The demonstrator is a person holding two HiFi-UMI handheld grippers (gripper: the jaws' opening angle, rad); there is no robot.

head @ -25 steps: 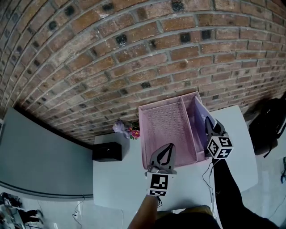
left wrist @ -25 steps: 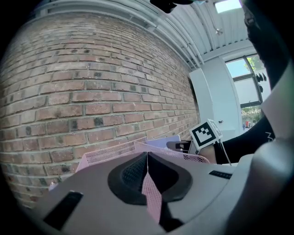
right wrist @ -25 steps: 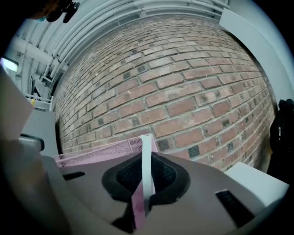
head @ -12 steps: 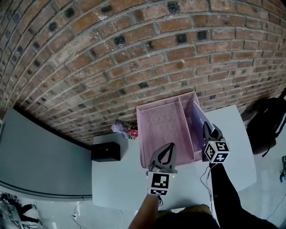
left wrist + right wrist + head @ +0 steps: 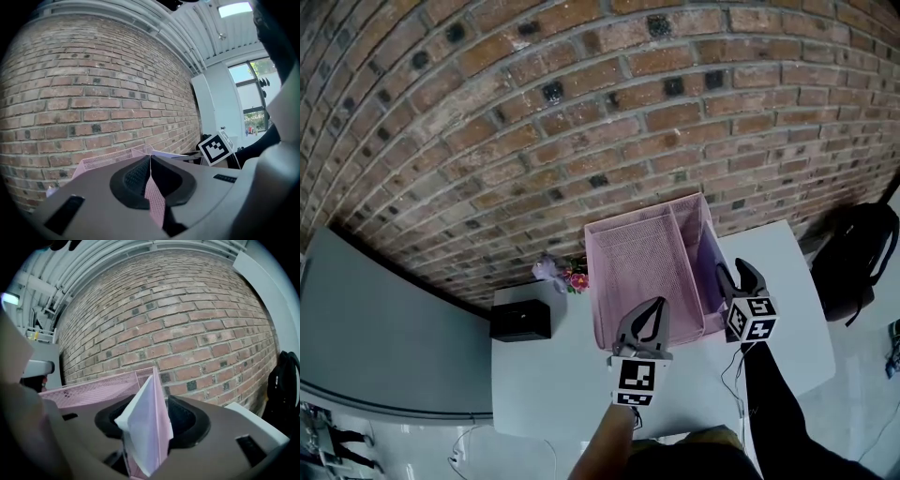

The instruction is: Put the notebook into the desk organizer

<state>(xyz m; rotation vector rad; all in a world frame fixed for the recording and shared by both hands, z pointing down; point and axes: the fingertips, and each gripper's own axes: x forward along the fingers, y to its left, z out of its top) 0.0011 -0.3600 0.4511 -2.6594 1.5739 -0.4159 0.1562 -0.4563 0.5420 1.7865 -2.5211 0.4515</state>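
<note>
The right gripper's [image 5: 738,274] jaws have just been opened, so the notebook [image 5: 140,427], clamped by them before, is now left standing loose between the parted pads, against the desk organizer [image 5: 637,262] wall.

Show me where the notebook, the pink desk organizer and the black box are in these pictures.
Notebook [image 5: 140,423]: right gripper view, on its pale side face.
Desk organizer [image 5: 642,265]: head view, on the bare mesh of the wide compartment.
Black box [image 5: 521,321]: head view, on its top.
</note>
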